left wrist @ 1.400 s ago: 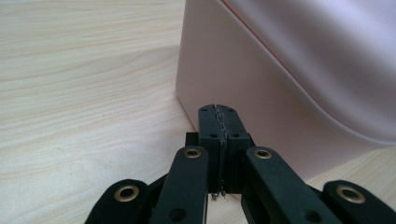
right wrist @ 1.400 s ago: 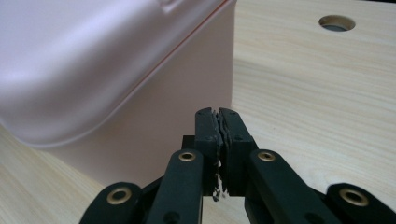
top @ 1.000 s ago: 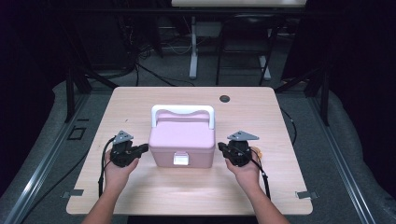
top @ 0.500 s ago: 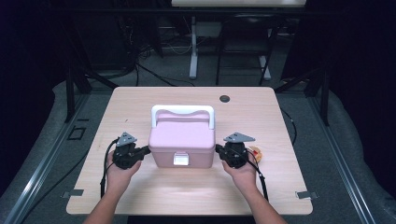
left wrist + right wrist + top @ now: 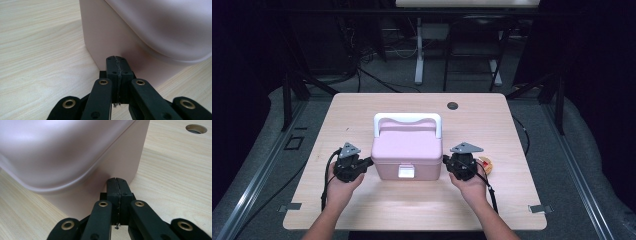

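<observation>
I've got the pink plastic lidded box with the white carry handle (image 5: 407,150) sitting in the middle of the pale wooden table (image 5: 362,107), white latch facing me on the near side. My left tongs (image 5: 371,161) are at the box's left wall, low down near the near corner, and my right tongs (image 5: 444,161) are at the right wall opposite. Both are fully closed with nothing between the jaws; the left gripper view shows the two black pads pressed flat together, tips right up against the pink wall (image 5: 105,37), and the right gripper view shows the same against the other side (image 5: 120,157). Whether they actually touch the plastic I can't quite tell, but they're at least just beside it.

So this reads to me as a two-sided squeeze or nudge of the box with closed tips, not a pinch. To do it well, I want both tips at matching height and matching depth along the walls, so the box doesn't twist. Even pressure inward, and stay under the lid's overhanging lip, which bulges out above both tips. If I push, I go slowly: smooth plastic on smooth wood should slide easily.

One thing to watch: a small red and yellow object (image 5: 486,165) lies on the table just right of my right hand, so I keep my wrist off it.
</observation>
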Motion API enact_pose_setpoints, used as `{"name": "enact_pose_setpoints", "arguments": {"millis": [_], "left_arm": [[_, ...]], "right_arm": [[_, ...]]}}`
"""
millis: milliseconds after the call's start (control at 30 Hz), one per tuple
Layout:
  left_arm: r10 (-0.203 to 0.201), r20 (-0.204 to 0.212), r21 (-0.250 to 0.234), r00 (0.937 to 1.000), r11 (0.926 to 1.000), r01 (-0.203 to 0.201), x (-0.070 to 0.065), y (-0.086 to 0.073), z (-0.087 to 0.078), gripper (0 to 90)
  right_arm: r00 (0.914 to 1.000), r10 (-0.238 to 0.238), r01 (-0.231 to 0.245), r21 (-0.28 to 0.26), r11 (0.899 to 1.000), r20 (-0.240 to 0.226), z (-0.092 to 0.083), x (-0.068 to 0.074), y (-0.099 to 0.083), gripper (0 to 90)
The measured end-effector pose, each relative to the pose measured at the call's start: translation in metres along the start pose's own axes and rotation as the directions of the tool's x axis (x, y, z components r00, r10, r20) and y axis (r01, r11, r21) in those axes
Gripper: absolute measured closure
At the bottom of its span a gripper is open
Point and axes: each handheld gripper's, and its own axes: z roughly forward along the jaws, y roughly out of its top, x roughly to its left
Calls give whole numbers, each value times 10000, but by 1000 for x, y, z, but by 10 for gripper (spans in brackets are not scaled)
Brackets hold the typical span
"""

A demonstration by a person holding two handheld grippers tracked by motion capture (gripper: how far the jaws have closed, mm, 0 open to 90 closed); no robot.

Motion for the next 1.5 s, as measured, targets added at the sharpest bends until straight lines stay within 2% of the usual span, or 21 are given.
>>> {"name": "enact_pose_setpoints", "arguments": {"millis": [100,200,367,533,733,767,900,1033,1433,1500], "left_arm": [[-34,41,69,10000,10000,34,-1,0,-1,900],[-133,175,182,9998,9998,130,-2,-1,-3,900],[-21,448,277,9990,9996,9,-7,-4,-7,900],[157,523,390,9985,9991,-177,-11,-6,-11,900],[-170,760,354,9970,9993,143,-12,-12,-17,900],[-128,790,422,9968,9991,95,-12,-12,-19,900],[4,755,493,9971,9988,-41,-15,-15,-23,900],[-76,869,524,9962,9986,31,-17,-17,-26,900],[107,953,560,9954,9983,-161,-22,-23,-34,900],[48,936,524,9956,9986,-97,-24,-25,-35,900]], "right_arm": [[10000,86,-85,99,9999,-9,0,0,1,900],[9999,-61,59,185,9998,91,-2,1,1,900],[10000,-68,68,263,9996,7,-8,1,-2,900],[9998,-168,171,411,9990,-77,-17,4,-7,900],[9989,-383,398,541,9977,-282,-27,10,-13,900],[9989,-383,398,541,9977,-282,-27,10,-13,900],[9980,-496,519,602,9968,-389,-32,14,-16,900],[9976,-530,558,621,9965,-452,-35,16,-18,900],[9965,-590,624,579,9964,-591,-41,18,-23,900],[9964,-565,603,611,9963,-626,-43,18,-24,900]]}}
